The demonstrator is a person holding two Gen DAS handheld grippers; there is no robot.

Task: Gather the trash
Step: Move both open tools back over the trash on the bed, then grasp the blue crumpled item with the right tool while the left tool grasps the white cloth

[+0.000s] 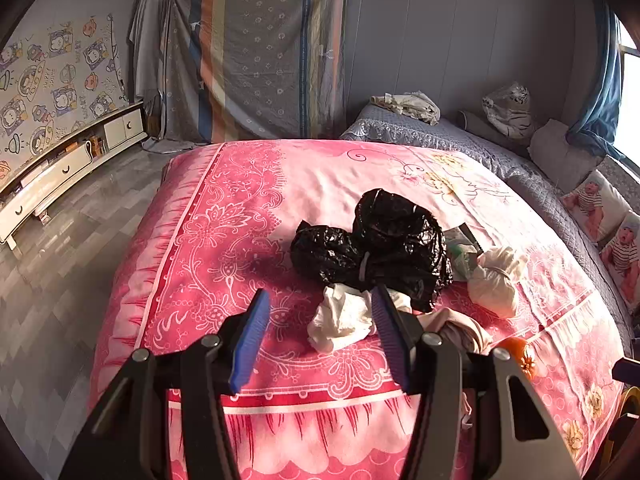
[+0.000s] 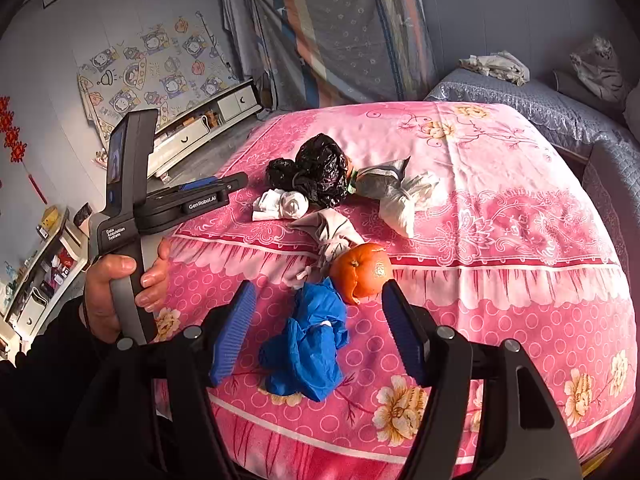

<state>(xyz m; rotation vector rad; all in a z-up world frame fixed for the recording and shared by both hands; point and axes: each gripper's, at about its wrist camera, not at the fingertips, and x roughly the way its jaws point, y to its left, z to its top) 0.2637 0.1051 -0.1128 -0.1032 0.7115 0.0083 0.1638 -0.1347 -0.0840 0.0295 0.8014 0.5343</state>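
Black bag (image 1: pixel 384 244) knotted shut; white bag (image 1: pixel 494 280) tied.

Two wrist fisheyes, both tilted down over the pink bed (image 1: pixel 224 216).

The left view looks forward along its blue fingers (image 1: pixel 250 336) from near the bed's front edge; the right view sits further right and back. Both share the black bag (image 1: pixel 384 240), orange (image 2: pixel 362 272), grey bed and striped hanging sheet.
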